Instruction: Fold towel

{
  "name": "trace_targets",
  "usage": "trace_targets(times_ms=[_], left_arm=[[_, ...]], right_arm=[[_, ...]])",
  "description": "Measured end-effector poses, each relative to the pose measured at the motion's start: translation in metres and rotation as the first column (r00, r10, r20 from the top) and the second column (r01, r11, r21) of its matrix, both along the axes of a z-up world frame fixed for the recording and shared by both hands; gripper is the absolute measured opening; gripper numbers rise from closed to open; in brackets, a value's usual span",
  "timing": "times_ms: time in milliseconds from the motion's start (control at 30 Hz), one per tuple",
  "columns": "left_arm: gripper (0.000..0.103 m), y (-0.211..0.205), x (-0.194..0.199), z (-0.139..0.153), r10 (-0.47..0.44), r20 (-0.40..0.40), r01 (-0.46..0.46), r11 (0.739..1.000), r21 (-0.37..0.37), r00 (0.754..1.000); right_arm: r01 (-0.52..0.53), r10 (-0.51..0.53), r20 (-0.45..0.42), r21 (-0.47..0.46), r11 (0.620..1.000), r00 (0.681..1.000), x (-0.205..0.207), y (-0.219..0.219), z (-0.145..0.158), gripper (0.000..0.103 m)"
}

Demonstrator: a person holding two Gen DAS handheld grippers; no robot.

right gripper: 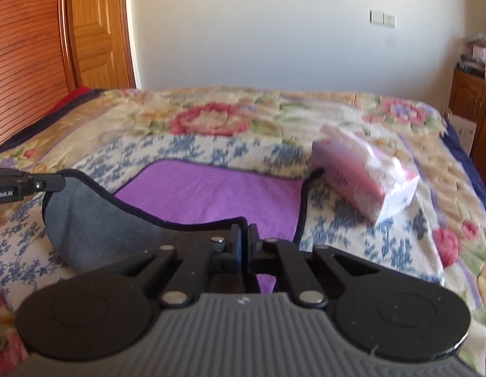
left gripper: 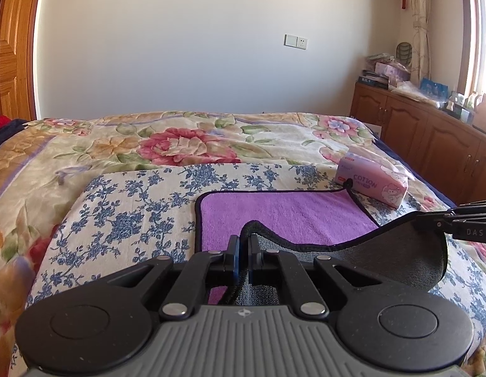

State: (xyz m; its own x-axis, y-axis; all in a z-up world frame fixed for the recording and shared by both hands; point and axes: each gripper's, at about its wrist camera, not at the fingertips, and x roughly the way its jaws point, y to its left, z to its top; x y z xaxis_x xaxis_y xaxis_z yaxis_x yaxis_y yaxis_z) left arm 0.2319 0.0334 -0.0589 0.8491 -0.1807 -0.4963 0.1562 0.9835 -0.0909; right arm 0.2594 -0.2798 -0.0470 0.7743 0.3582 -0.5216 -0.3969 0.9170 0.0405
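Note:
A towel, purple on top (left gripper: 283, 213) and grey underneath (left gripper: 396, 260), lies on the bed. Its near edge is lifted off the bed and hangs between my two grippers, grey side showing. My left gripper (left gripper: 244, 242) is shut on the near left corner of the towel. My right gripper (right gripper: 244, 232) is shut on the near right corner; it also shows at the right edge of the left wrist view (left gripper: 431, 220). In the right wrist view the towel (right gripper: 211, 194) spreads ahead and the left gripper (right gripper: 51, 183) enters from the left, pinching the dark hem.
A pink pack of cotton tissues (left gripper: 373, 182) lies on the bed just beyond the towel's far right corner, also in the right wrist view (right gripper: 365, 179). The bed has a blue-flowered cloth (left gripper: 133, 213) over a floral quilt. A wooden cabinet (left gripper: 431, 138) stands at the right.

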Motion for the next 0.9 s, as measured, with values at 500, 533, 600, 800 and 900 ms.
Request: trace_targets(times_ms=[500, 533, 600, 800, 900], left_arm=[[0.006, -0.004, 0.009, 0.018, -0.014, 0.028, 0.014, 1.0, -0.003, 0.999], [0.006, -0.004, 0.01, 0.018, -0.015, 0.03, 0.015, 1.0, -0.002, 0.999], [0.006, -0.004, 0.013, 0.017, -0.011, 0.029, 0.011, 1.0, -0.002, 1.0], [0.006, -0.006, 0.025, 0.018, -0.021, 0.032, 0.021, 1.0, 0.0, 0.999], [0.006, -0.007, 0.033, 0.018, -0.023, 0.034, 0.023, 1.0, 0.006, 0.999]], right_arm=[[0.012, -0.012, 0.055, 0.003, 1.0, 0.998, 0.015, -0.002, 0.006, 0.004], [0.011, -0.011, 0.061, 0.002, 1.0, 0.998, 0.015, -0.002, 0.006, 0.004], [0.009, -0.009, 0.065, -0.001, 1.0, 0.998, 0.018, -0.001, 0.006, 0.004], [0.005, -0.005, 0.071, -0.004, 1.0, 0.997, 0.026, 0.0, 0.005, 0.004], [0.0, 0.0, 0.068, -0.002, 1.0, 0.998, 0.03, 0.002, 0.003, 0.004]])
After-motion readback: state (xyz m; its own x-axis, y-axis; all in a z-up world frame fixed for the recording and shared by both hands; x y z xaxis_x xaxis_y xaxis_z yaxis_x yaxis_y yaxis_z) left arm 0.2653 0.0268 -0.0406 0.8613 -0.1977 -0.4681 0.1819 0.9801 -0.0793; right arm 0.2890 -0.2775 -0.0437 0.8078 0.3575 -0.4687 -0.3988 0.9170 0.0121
